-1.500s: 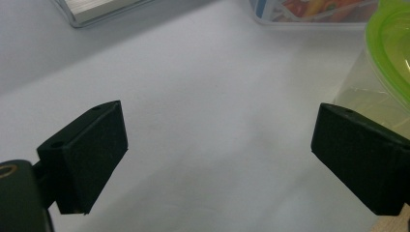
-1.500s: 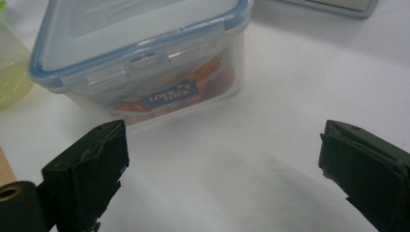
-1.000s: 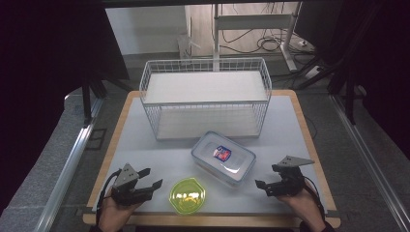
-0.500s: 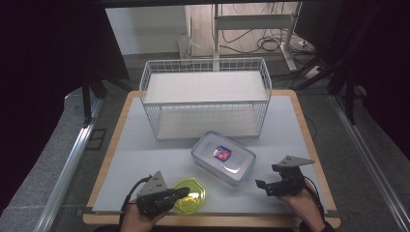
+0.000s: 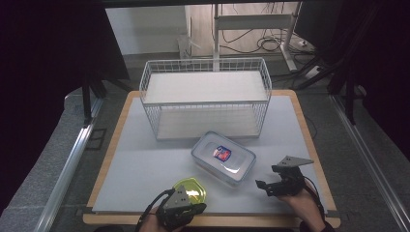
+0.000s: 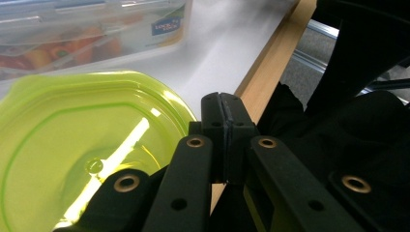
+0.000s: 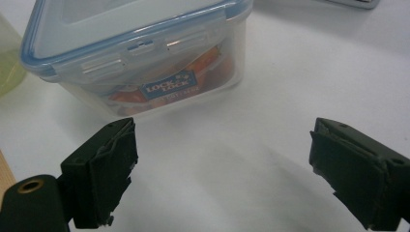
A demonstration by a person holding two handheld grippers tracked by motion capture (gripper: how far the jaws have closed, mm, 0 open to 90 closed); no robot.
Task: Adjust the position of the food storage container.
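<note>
High view: a white mat (image 5: 145,159) covers a wooden tabletop (image 5: 309,145). The yellow-green plastic lid (image 5: 192,190), a flat rounded piece, lies near the tabletop's near edge, left of centre. It shows no clear long axis; in the left gripper view its face (image 6: 72,145) is turned upward and carries a raised rim line and a small central dimple.

The left gripper (image 5: 186,211) sits at the near edge, just beside the lid's near side. Its jaws are pressed fully together, pad against pad, with nothing between them; they have just been closing. In the left gripper view the closed tips lie at the lid's edge, toward the wooden border; whether they touch the lid cannot be told.

The clear lock-lid food container (image 5: 223,157) stands on the mat just beyond and to the right of the lid, its long axis running diagonally from far-left to near-right. Its blue-sealed lid is on. Orange and red food (image 7: 203,63) shows through the wall.

The right gripper (image 5: 270,186) rests near the right near corner, jaws spread wide and empty, facing the container.

A white wire basket (image 5: 205,99) stands toward the far edge, its open side facing the near edge.
</note>
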